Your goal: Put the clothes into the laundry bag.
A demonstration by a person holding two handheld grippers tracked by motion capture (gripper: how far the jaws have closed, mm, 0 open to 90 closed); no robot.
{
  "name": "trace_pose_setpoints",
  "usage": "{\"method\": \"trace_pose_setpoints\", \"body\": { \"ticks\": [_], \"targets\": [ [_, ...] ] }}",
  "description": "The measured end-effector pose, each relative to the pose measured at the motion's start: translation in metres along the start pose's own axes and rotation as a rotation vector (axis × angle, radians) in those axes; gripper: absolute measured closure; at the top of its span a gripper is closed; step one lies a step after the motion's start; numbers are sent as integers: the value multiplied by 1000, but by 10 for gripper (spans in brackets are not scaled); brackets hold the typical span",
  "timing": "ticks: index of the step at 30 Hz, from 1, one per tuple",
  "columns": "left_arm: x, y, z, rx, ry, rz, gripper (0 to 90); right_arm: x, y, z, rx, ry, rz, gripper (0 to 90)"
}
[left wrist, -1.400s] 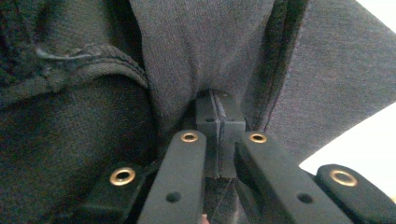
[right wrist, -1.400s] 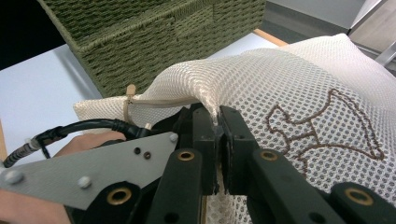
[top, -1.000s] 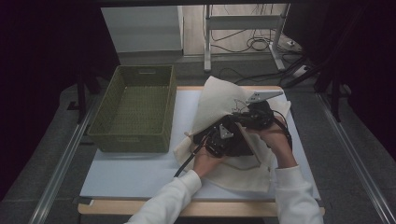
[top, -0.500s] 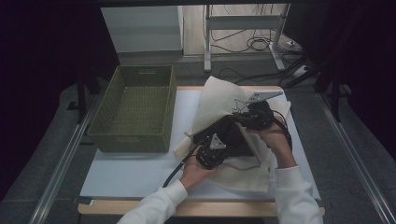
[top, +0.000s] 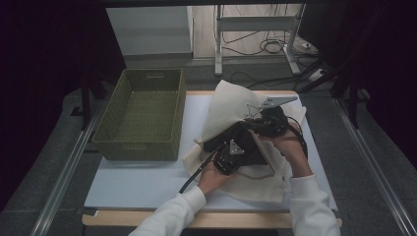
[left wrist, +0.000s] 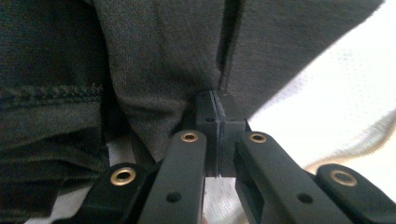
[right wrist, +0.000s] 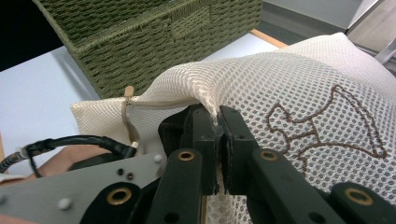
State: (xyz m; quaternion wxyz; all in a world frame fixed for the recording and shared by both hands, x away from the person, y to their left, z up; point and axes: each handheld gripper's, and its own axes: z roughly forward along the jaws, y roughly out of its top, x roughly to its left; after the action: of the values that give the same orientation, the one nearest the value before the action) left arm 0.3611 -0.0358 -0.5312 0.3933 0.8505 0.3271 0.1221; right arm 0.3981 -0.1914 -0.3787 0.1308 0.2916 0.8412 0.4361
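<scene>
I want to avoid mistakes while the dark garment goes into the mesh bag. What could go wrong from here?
1. The right gripper pinches only a thin fold of the mesh bag at its opening; the mesh may slip out and the mouth close.
2. The left gripper grips just an edge of the dark garment, so the rest may bunch up or catch near the zipper.

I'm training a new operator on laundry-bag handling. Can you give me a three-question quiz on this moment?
1. True or false: the right gripper is shut on the edge of the mesh bag.
2. What does the left gripper pinch? A) dark grey cloth B) the basket rim C) a cable
3. Where does the green basket stand relative to the mesh bag in the high view?

Key: 1 true. 2 A. 3 To the bag's left, on the white table, apart from both grippers.
</scene>
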Motion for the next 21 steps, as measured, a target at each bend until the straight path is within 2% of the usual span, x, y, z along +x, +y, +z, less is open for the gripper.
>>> {"method": "trace_pose_setpoints", "body": {
  "ticks": [11, 15, 21],
  "targets": [
    [3, 7, 11, 6, 21, -1, 900, 1, 1, -1, -4, 0, -1, 854],
    [4, 12, 15, 8, 50, 12, 900, 2, 1, -2, -7, 1, -4, 854],
    [6, 19, 22, 6, 80, 5, 900, 1, 1, -4, -13, 1, -1, 854]
  ]
}}
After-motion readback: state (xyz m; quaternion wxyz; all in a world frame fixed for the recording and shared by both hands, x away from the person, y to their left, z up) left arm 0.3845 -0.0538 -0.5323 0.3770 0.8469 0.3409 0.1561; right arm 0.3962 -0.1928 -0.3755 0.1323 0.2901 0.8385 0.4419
